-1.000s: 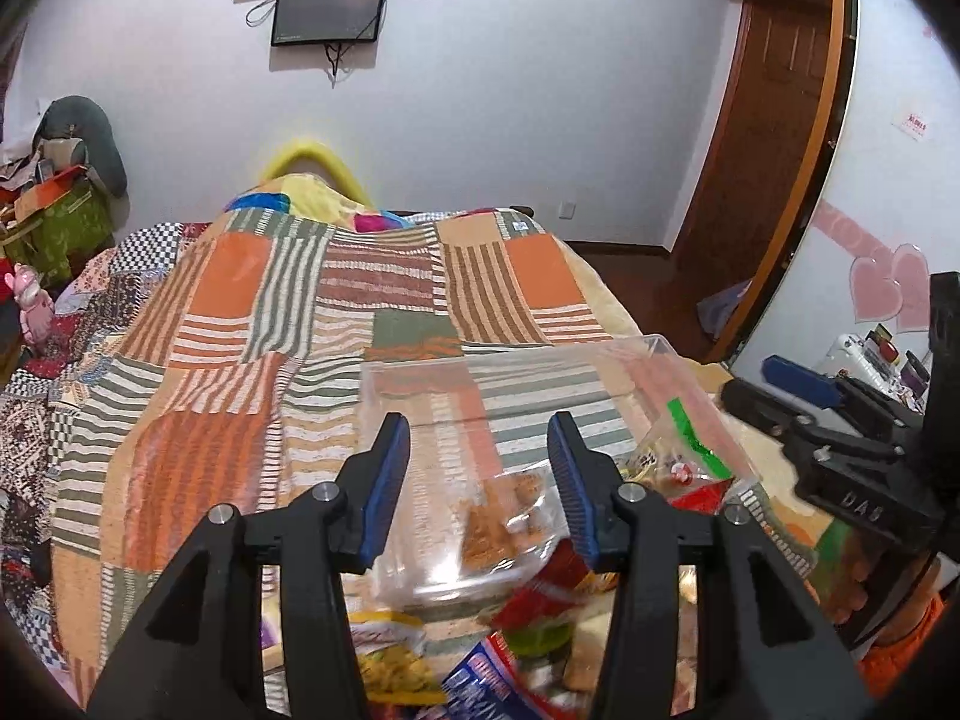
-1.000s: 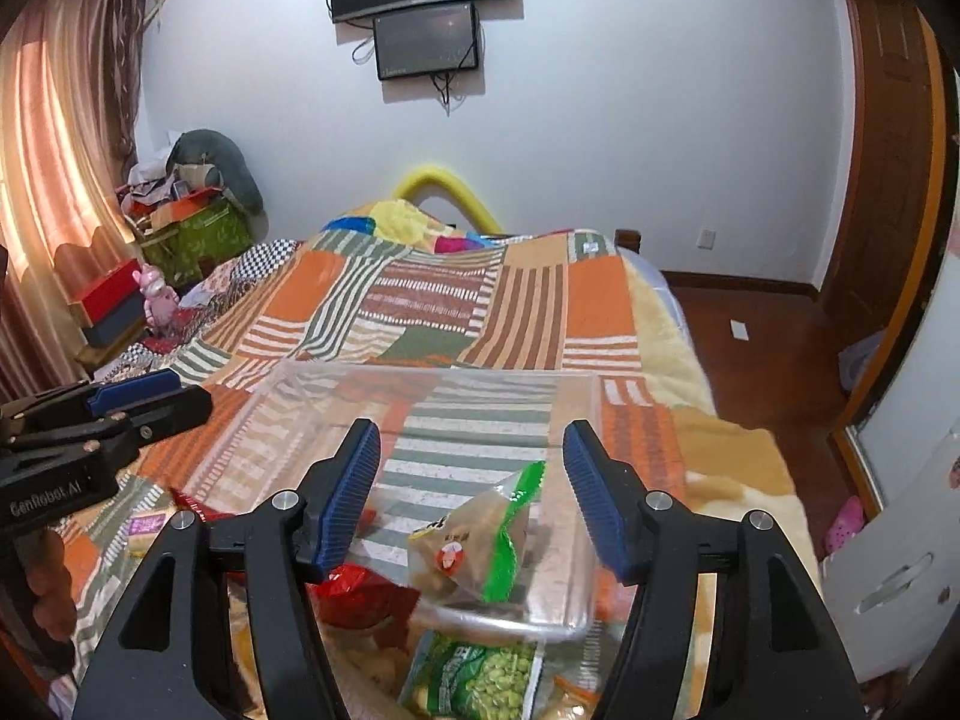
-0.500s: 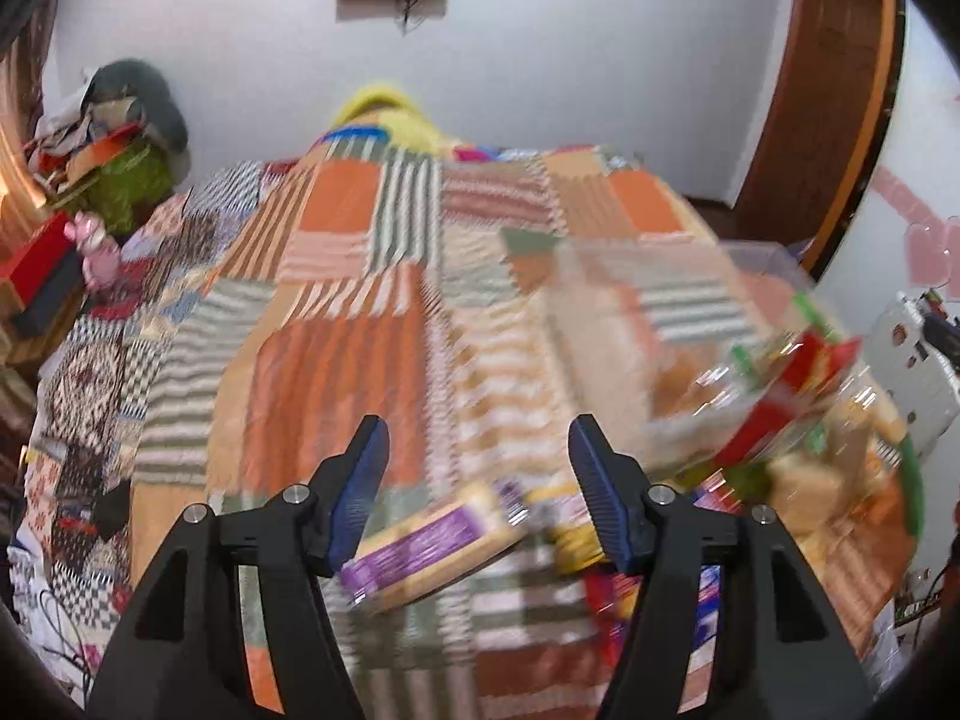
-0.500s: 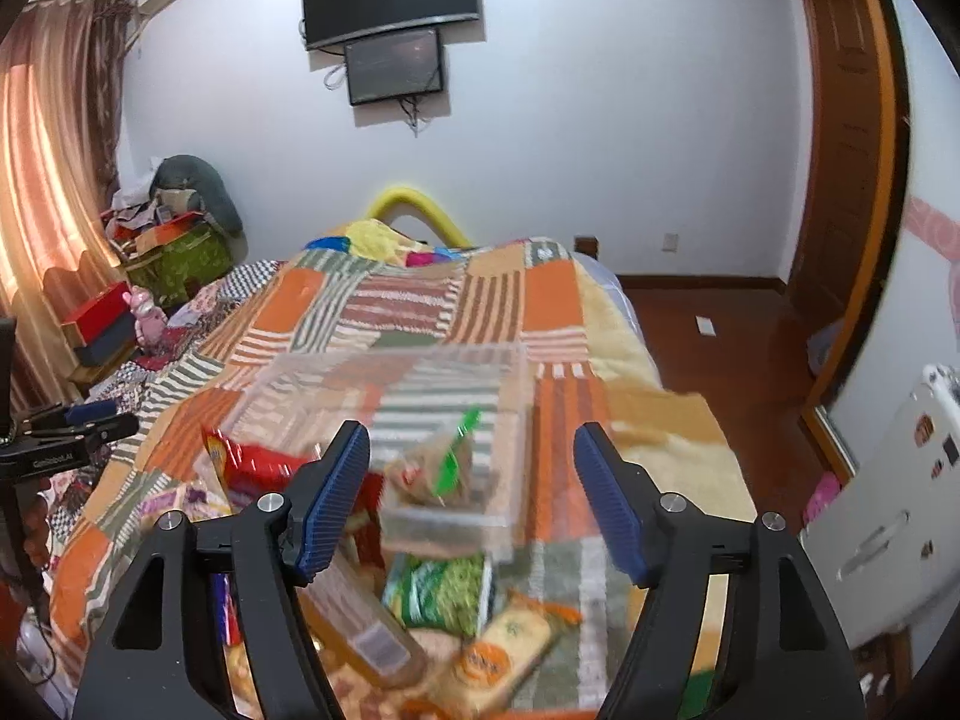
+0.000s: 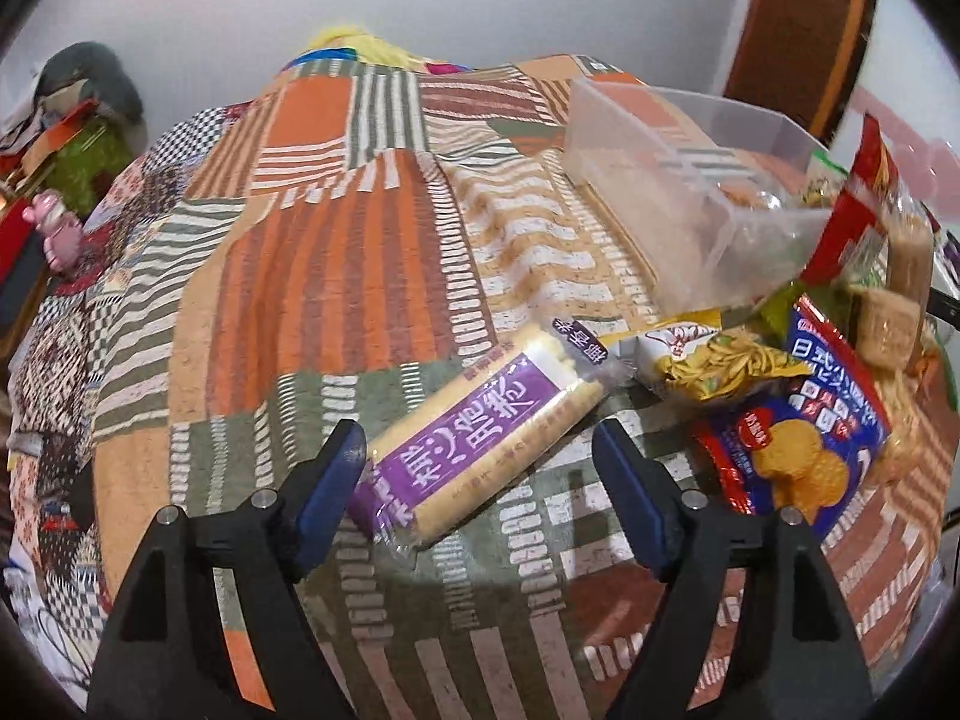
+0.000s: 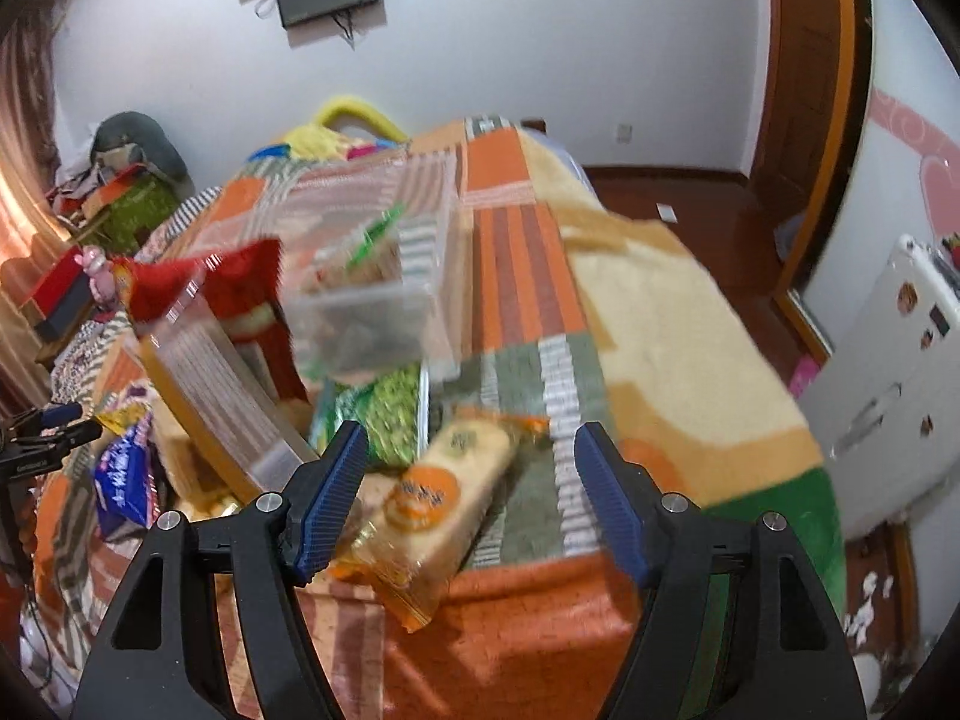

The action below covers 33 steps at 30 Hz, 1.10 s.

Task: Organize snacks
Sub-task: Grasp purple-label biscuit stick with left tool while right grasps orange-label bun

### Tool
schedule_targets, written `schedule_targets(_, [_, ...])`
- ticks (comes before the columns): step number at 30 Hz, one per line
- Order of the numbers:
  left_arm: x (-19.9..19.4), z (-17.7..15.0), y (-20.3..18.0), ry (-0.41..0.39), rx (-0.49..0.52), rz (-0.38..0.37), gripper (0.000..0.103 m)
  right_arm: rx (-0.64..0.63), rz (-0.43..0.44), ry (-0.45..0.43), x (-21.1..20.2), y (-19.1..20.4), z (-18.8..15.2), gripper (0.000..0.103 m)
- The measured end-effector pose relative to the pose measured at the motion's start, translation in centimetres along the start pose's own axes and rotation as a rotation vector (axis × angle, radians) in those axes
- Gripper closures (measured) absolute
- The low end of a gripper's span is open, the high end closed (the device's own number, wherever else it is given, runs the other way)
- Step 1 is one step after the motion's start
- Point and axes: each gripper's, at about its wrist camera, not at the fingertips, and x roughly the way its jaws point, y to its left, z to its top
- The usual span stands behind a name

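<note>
My left gripper (image 5: pixel 480 474) is open and empty, with its fingers either side of the near end of a purple-labelled biscuit pack (image 5: pixel 480 426) lying on the patchwork bedspread (image 5: pixel 312 276). To its right lie a yellow noodle packet (image 5: pixel 714 360) and a blue cracker bag (image 5: pixel 810 426), with a clear plastic box (image 5: pixel 678 180) behind them. My right gripper (image 6: pixel 471 486) is open and empty above an orange-labelled biscuit pack (image 6: pixel 438 498). A green pea bag (image 6: pixel 384 414) and the clear box (image 6: pixel 366 276), blurred, lie beyond it.
A red snack bag (image 5: pixel 864 192) leans against the box. A red bag (image 6: pixel 240 294) and a blue bag (image 6: pixel 126 474) lie left in the right wrist view. The bed's right edge drops to a wooden floor (image 6: pixel 678 192). A white cabinet (image 6: pixel 888 360) stands at the right.
Both grippers have pulled back from the clear box and dropped low over the loose snacks. The left swung left to the purple pack; the right came down over the orange pack.
</note>
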Motion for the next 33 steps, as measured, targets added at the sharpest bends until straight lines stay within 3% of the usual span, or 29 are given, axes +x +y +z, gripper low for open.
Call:
schedule_targets(4, [1.6,0.9,-0.1,0.013,0.029,0.004,0.025,0.003,-0.011,0.032,1.0,0.2,-0.4,0.035])
schedule_targets(10, [4.2,1.7,0.6,0.048,-0.018,-0.017,0.026,-0.019,-0.026,0.051,1.8,0.5,-1.1,0.035])
schedule_targets(12, [4.3,1.6,0.7,0.042,-0.036,-0.019,0.031,-0.027,-0.027,0.048,1.7,0.6,-1.3,0.035])
schedule_targets(14, [4.4,1.4,0.9,0.056,-0.058,-0.039,0.048,-0.027,-0.026,0.042,1.6,0.4,-1.4,0.043])
schedule_targets(15, [4.4,1.2,0.9,0.069,-0.070,-0.045,0.052,-0.022,-0.022,0.039,1.6,0.3,-1.4,0.046])
schedule_targets(17, [3.9,0.8,0.7,0.072,-0.081,-0.046,0.058,-0.011,-0.006,0.039,1.5,0.0,-1.4,0.054])
schedule_targets(22, [2.6,-0.2,0.3,0.069,-0.119,-0.043,0.059,-0.016,-0.003,0.033,1.2,-0.1,-1.6,0.071])
schedule_targets(33, [-4.2,1.9,-1.6,-0.070,-0.136,-0.010,0.059,0.009,0.035,-0.028,-0.8,-0.7,-0.8,0.072])
